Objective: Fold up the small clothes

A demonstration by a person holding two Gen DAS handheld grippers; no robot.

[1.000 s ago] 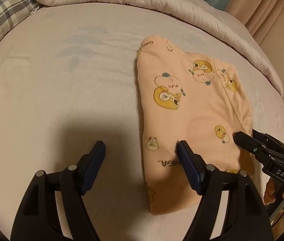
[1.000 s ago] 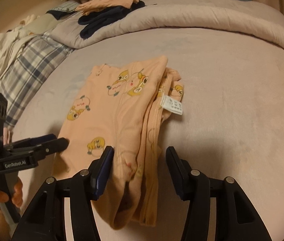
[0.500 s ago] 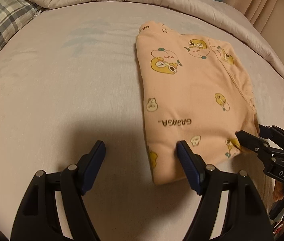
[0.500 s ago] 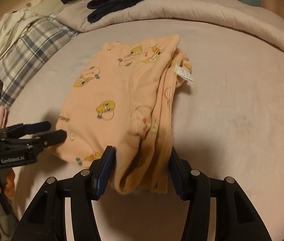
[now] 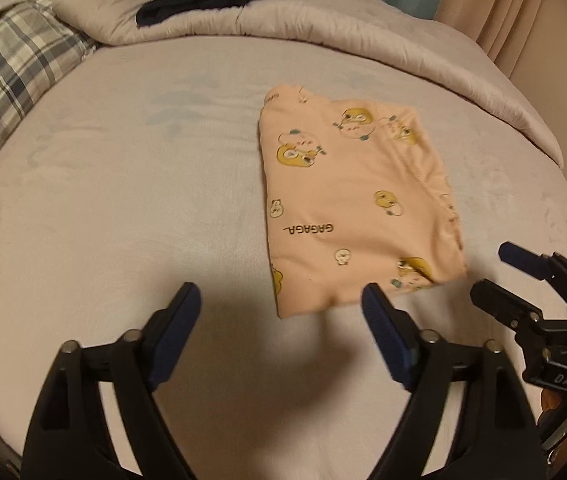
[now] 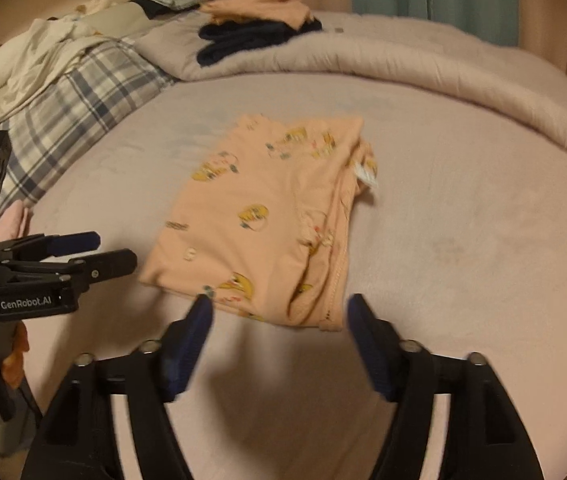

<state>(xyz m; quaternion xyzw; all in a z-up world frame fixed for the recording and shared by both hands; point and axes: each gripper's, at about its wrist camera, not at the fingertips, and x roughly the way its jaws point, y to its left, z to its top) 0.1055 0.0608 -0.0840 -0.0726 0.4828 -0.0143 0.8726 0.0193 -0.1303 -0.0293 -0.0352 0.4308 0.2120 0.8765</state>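
A: What is being shown nearest the cameras?

B: The left gripper (image 5: pixel 277 312) and the right gripper (image 6: pixel 279 318) are being held just short of the garment's (image 5: pixel 347 208) near edge. Both sets of jaws are opening, and nothing is being gripped between them.

A: And where is the garment being kept?

B: It is being left flat on the bed (image 5: pixel 123 200), folded into a compact block, with the loose layered edges and a white label (image 6: pixel 367 174) being shown along its right side.

A: How is it being judged to handle?

B: As light, soft and limp; any lifted layer is likely to sag, and a drag across the sheet could undo the fold. A hold is best being taken at the two near corners, through all layers at once, or along the thick folded edge.

A: What is being seen further off?

B: A duvet (image 6: pixel 423 64) is lying rolled beyond it, and folded clothes (image 6: pixel 259 20) are being stacked on that, well apart.
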